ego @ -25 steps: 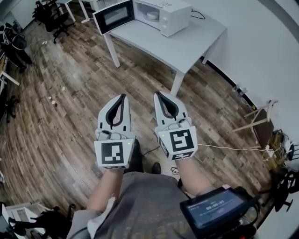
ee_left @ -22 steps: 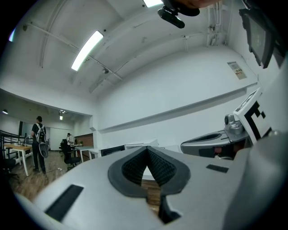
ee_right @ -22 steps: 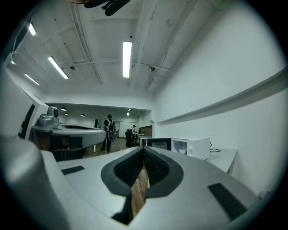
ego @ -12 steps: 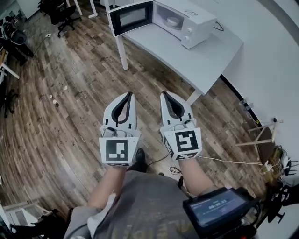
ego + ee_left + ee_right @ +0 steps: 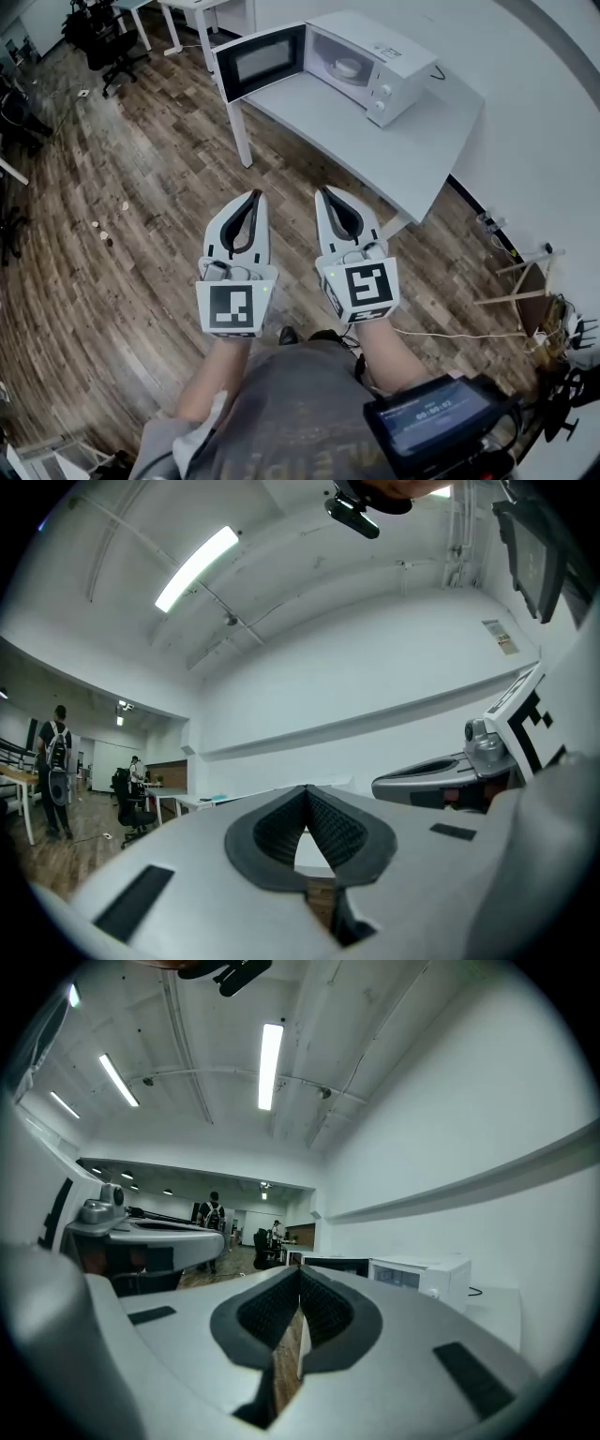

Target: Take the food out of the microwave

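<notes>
Watching from beside the person, I'd say the job has barely begun. The left gripper (image 5: 252, 197) and the right gripper (image 5: 322, 192) are held side by side, level, out over the wooden floor (image 5: 141, 216). Each has its jaws pressed together with nothing between the pads: each gripper's own view shows the ribbed pads meeting at the tips, with only the room beyond. So neither claw carries anything.

The microwave (image 5: 380, 52) sits on the white table (image 5: 394, 141), well ahead of both claws and a little to the right of the right one. Its door (image 5: 260, 61) is already swung open, hanging out ahead of the left claw, so that step looks done. Inside the cavity sits a pale dish (image 5: 348, 67); that is the food to fetch, and it is untouched. I cannot tell what is in it from here.

What is left, as I judge it, is nearly everything: getting up to the table, opening the jaws, reaching in through the open front, gripping the dish and bringing it out. The table has bare room on the side of the microwave nearer the claws.
</notes>
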